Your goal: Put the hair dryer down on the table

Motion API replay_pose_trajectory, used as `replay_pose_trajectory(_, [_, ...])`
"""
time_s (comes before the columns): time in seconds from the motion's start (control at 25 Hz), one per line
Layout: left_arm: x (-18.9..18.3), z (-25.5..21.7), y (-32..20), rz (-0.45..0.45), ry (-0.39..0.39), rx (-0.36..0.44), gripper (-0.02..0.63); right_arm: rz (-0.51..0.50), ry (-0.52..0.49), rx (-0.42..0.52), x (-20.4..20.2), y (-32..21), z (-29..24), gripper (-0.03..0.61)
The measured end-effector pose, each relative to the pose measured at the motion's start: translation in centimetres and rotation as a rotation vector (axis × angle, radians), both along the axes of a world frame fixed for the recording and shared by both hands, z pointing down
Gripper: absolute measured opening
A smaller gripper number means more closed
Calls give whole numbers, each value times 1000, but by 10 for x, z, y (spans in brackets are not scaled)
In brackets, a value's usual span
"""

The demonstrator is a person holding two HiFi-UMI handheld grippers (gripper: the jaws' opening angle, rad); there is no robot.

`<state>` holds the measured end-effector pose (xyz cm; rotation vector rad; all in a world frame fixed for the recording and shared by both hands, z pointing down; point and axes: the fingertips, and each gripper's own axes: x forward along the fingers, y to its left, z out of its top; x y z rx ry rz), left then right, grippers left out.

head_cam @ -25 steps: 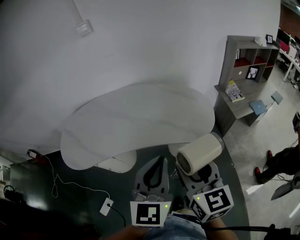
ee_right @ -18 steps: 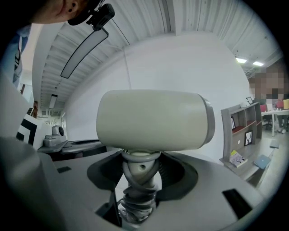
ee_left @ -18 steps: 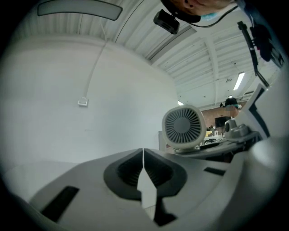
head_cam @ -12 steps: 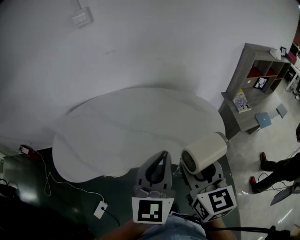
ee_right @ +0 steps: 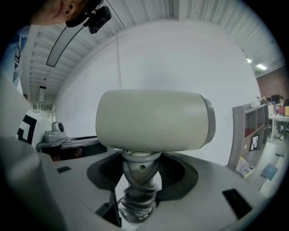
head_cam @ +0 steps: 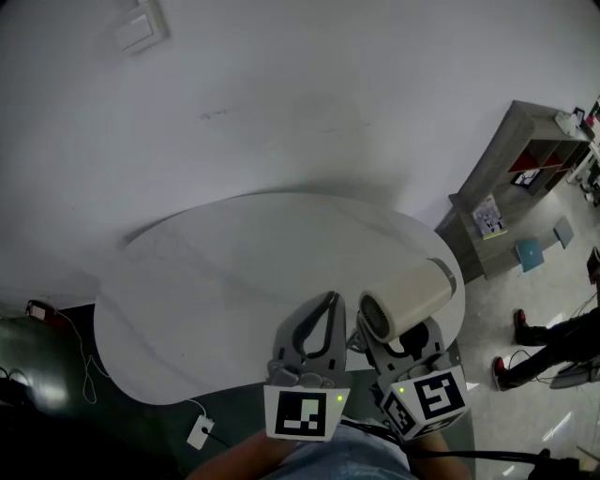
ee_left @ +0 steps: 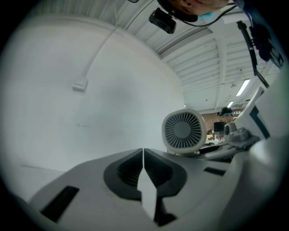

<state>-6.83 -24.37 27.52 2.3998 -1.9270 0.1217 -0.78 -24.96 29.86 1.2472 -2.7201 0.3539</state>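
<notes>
The round white table [head_cam: 234, 272] lies below. The hair dryer [head_cam: 405, 300] hangs in the air over its near edge, handle clamped in the right gripper [ee_right: 140, 180], so setting it down remains. The left gripper [ee_left: 143, 158] is closed, empty.

The left gripper [head_cam: 327, 302], jaws together, is pointed at 12 o'clock; the right gripper [head_cam: 394, 342], at its 3 o'clock, is clamped on the dryer [head_cam: 405, 298].

Grey shelf unit [head_cam: 511, 155] — right, wall plate [head_cam: 141, 28], floor adapter [head_cam: 199, 431]
</notes>
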Motion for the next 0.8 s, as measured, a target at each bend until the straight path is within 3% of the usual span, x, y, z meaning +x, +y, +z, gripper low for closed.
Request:
replay_pose_trajectory(0.28, [-24,-26,-33,3,24,63,12,2,10,68,-25,-31,-29,221])
replay_pose_trajectory(0.48, [-20,-31,-51,17,26,79,12,15,30,96,-22,-49,-34,222])
replay_pose_trajectory(0.8, [-5,-11,-79,10,24,6,12,-19,83,28,-12,-81,-11,222])
